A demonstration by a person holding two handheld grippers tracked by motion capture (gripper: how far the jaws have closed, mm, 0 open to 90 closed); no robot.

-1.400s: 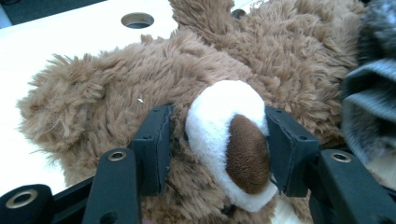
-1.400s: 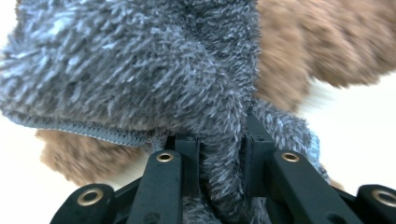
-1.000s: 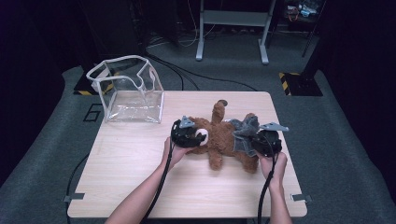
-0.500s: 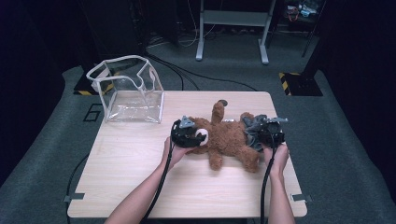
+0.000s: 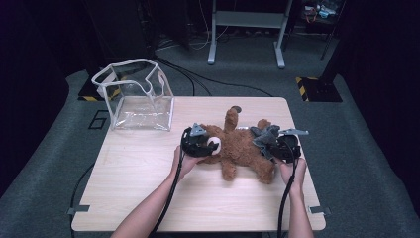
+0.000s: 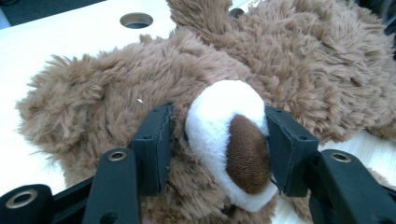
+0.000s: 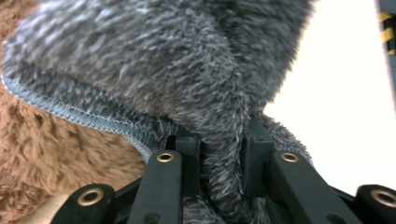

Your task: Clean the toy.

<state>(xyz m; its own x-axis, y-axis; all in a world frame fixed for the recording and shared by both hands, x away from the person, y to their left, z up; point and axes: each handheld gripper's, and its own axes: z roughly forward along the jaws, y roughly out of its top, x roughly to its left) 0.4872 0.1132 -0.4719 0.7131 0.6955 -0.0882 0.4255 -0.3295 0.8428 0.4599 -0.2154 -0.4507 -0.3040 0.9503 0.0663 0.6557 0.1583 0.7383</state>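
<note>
Both forearms reach up from the near edge. The left gripper (image 5: 210,145) pinches the bear's (image 5: 237,148) white muzzle (image 6: 229,140); the right gripper (image 5: 274,145) clamps a fold of grey cloth (image 7: 187,70). The bear lies mid-table (image 5: 148,188), and the clear bag (image 5: 136,96) stands beyond.

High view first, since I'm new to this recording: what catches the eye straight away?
A brown teddy bear lies on its back in the middle of the wooden table. The left gripper is clamped on the bear's white snout, while the right gripper pinches a fold of the grey furry garment at the bear's other end. A clear plastic bag stands open at the table's far left corner.
</note>
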